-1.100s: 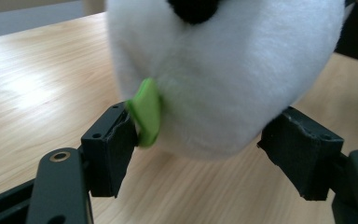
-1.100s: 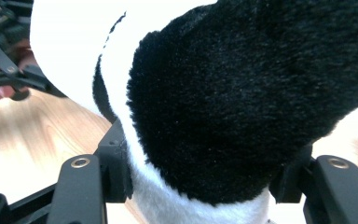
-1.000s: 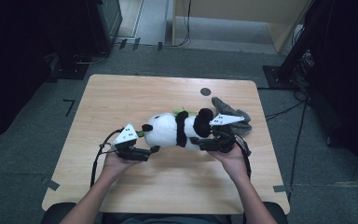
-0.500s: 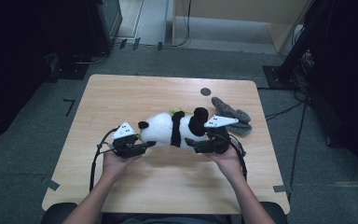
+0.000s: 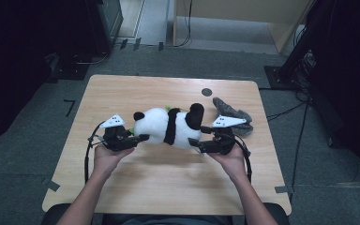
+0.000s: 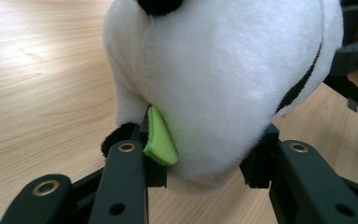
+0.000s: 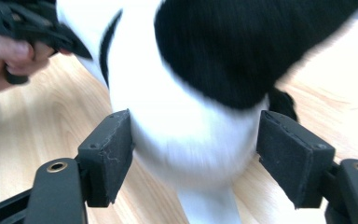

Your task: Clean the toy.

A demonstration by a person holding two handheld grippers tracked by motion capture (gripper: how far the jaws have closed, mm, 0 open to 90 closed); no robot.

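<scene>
**Panda shifted, left end now clamped**

Your left gripper [image 5: 138, 138] has just closed onto the plush panda [image 5: 168, 126], pads pressing its white fur. Your right gripper [image 5: 193, 142] straddles the other end, jaws apart, left pad touching. Panda lies mid-table [image 5: 136, 91], grey cloth [image 5: 232, 115] behind your right gripper.

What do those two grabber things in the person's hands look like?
Each one is black, with two flat jaws ending in blocky dark foam pads. Small brass rings mark the jaw joints. The left gripper and the right gripper each carry a pale grey three-cornered plate on top, and a black cable loops from each. The person's forearms show no sleeves.
</scene>
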